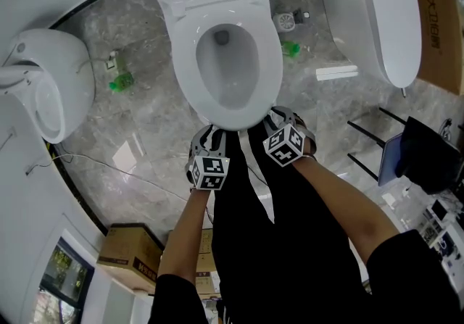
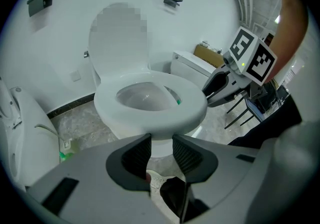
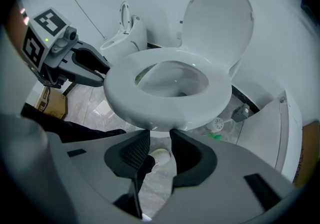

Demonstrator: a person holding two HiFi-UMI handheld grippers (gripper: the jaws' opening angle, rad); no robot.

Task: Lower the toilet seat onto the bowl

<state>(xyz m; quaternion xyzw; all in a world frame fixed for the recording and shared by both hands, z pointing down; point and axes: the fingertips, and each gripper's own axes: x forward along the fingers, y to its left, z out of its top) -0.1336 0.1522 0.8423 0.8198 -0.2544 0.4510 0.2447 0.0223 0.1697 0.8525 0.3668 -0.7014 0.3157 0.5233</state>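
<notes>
Seat (image 1: 270,69) lies flat on the bowl (image 1: 228,61); we hold left gripper (image 2: 161,150) and right gripper (image 3: 160,145) at its front, jaws slightly apart, gripping nothing.

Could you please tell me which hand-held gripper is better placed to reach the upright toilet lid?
Probably the right hand-held gripper: it sits nearer the front rim of the lowered white oval toilet seat, while the left hand-held gripper hangs further back. Both are open and empty.
</notes>
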